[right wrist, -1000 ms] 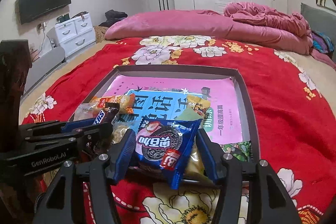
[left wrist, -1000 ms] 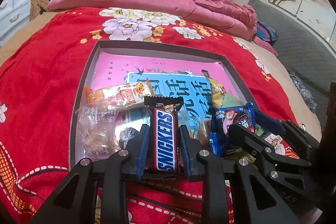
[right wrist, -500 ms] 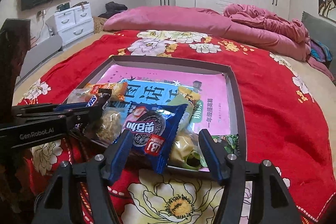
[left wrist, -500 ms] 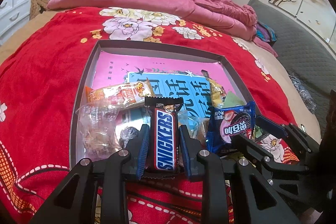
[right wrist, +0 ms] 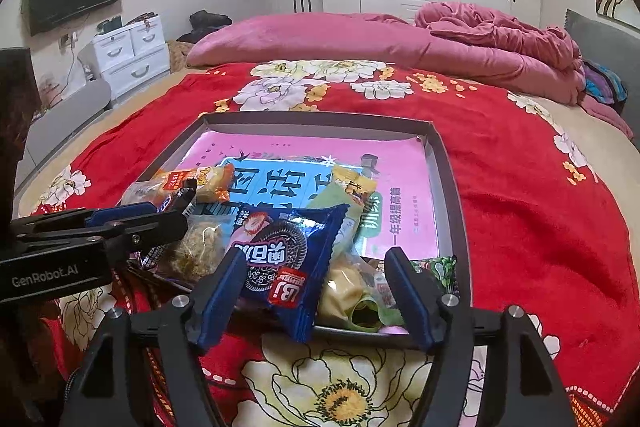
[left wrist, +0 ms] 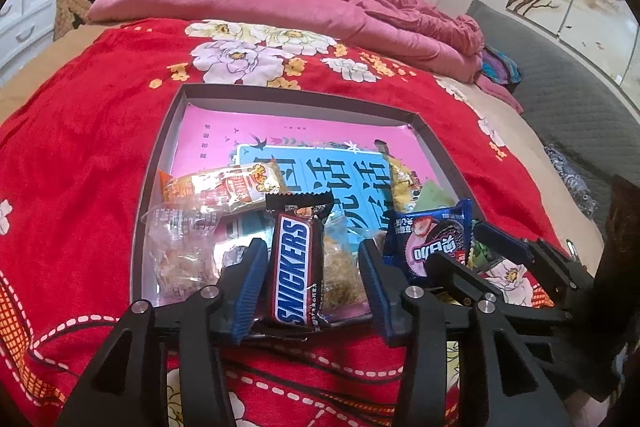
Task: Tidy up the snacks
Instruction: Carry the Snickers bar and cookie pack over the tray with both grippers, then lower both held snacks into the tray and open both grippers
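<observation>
Left wrist: jaws flank Snickers bar (left wrist: 296,269) (parted).

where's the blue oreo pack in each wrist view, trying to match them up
Left wrist view: the blue Oreo pack is right of centre, beside the Snickers bar, ahead of the right gripper.
Right wrist view: it sits low at centre, between the right gripper's open fingers.
Shared landmark: the grey tray on the red floral blanket.
</observation>
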Demonstrator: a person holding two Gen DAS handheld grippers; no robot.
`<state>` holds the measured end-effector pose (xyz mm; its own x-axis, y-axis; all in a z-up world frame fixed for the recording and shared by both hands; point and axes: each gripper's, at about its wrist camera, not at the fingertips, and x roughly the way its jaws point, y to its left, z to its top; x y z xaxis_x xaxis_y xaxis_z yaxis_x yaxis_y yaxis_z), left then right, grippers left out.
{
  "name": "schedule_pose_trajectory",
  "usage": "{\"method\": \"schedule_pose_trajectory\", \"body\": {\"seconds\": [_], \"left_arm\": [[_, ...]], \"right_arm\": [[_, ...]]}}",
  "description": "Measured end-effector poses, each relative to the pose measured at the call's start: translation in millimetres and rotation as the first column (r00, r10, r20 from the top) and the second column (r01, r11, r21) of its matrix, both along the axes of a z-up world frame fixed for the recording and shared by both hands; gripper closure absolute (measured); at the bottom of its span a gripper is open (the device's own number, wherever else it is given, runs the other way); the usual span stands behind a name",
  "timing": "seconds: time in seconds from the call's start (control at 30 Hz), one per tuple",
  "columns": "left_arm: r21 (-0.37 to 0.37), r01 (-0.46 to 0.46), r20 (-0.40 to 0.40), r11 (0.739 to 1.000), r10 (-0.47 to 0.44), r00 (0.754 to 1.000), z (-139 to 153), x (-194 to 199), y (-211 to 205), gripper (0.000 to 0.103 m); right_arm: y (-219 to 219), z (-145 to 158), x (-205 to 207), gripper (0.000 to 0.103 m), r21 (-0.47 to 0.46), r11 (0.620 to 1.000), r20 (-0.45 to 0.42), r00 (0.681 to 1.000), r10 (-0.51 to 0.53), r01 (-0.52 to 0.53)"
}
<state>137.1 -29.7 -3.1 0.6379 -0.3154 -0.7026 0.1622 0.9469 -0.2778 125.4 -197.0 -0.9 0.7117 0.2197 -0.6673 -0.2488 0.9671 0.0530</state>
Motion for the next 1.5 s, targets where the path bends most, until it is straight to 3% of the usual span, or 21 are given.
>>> {"method": "schedule_pose_trajectory", "body": {"seconds": [0.07,0.57,0.87,1.17,1.5], "left_arm": [[0.000,0.001,0.005,1.000,-0.001,1.000,1,0,0,0.046],[0.029,0.001,0.067,1.000,-0.003,0.998,14,-10,-5,0.031],[0.048,-0.015,0.095,0.999,0.010,0.995,19,-15,-5,0.028],[0.035,-0.046,0.109,0.998,0.042,0.993,24,-21,0,0.024],[0.010,-0.050,0.057,0.999,0.050,0.997,21,-38,1,0.022]], "right_arm": [[0,0,0,0.032,0.002,1.000,-0.002,1.000,-0.002,0.002],[-8,4,-1,0.031,0.010,0.999,0.006,0.999,-0.044,0.044],[-18,8,-1,0.031,0.039,0.996,0.015,0.997,-0.077,0.077],[-27,21,-11,0.020,0.070,0.992,0.082,0.991,-0.107,0.101],[-23,35,-29,0.011,0.079,0.993,0.131,0.987,-0.095,0.085]]}}
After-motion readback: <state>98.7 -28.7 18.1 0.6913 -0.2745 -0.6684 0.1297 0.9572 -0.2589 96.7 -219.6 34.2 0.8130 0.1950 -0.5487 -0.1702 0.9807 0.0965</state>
